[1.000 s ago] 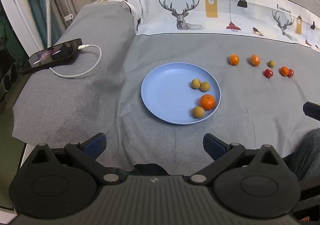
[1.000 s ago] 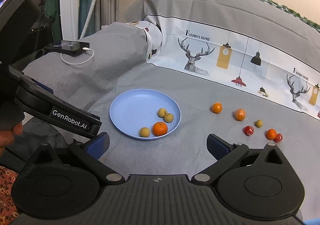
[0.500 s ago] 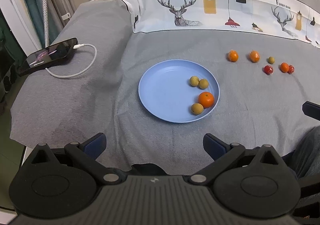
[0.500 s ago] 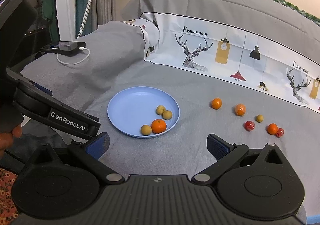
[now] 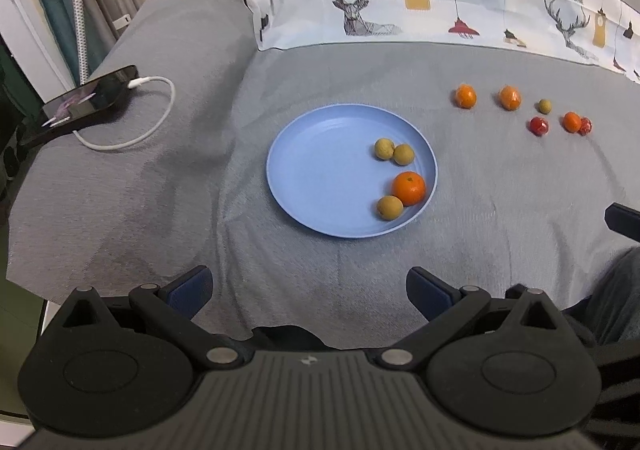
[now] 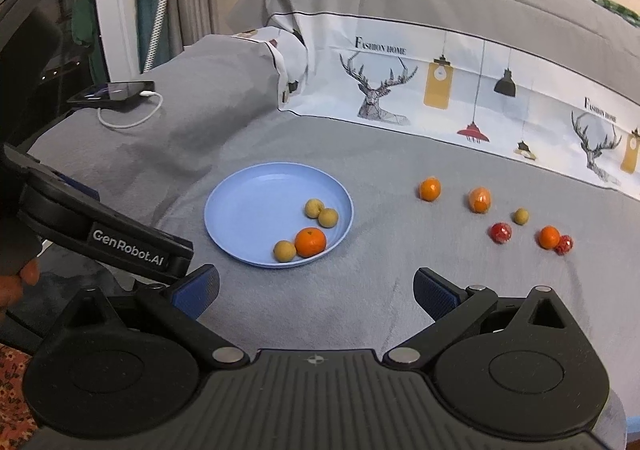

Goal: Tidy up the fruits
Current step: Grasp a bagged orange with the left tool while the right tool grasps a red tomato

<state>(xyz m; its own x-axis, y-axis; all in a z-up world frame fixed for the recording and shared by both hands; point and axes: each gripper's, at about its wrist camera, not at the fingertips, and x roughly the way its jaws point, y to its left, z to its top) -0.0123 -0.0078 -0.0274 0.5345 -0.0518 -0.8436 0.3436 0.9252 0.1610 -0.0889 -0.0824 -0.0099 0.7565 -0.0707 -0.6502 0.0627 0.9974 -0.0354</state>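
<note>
The left gripper [image 5: 308, 284] hangs low over the near edge of the grey bedspread [image 5: 160, 190], its blue-padded fingers spread wide with nothing between them and touching nothing. The right gripper [image 6: 316, 290] is likewise wide open and empty above the cloth, on the near side of the plate. The blue plate [image 5: 320, 170] is the landmark: round, shallow, lying flat in the middle of the bedspread. To its left, well apart, a phone [image 5: 80, 102] lies with a white cable [image 5: 156, 122] looped beside it. On the plate's right half sit two tan round fruits [image 5: 394, 152] touching each other, and nearer the grippers an orange [image 5: 409, 189] touching a third tan fruit [image 5: 389, 207]. All are round, with no long axis to speak of; the orange's stem dimple faces up. To the right of the plate, on the bare cloth, lie two more oranges [image 5: 465, 96] side by side, then a small tan fruit [image 5: 544, 105], a red fruit [image 5: 539, 126], and a small orange [image 5: 572, 122] touching another red fruit [image 5: 585, 126]. Beyond the plate runs a white printed sheet with deer [image 5: 360, 10].
</note>
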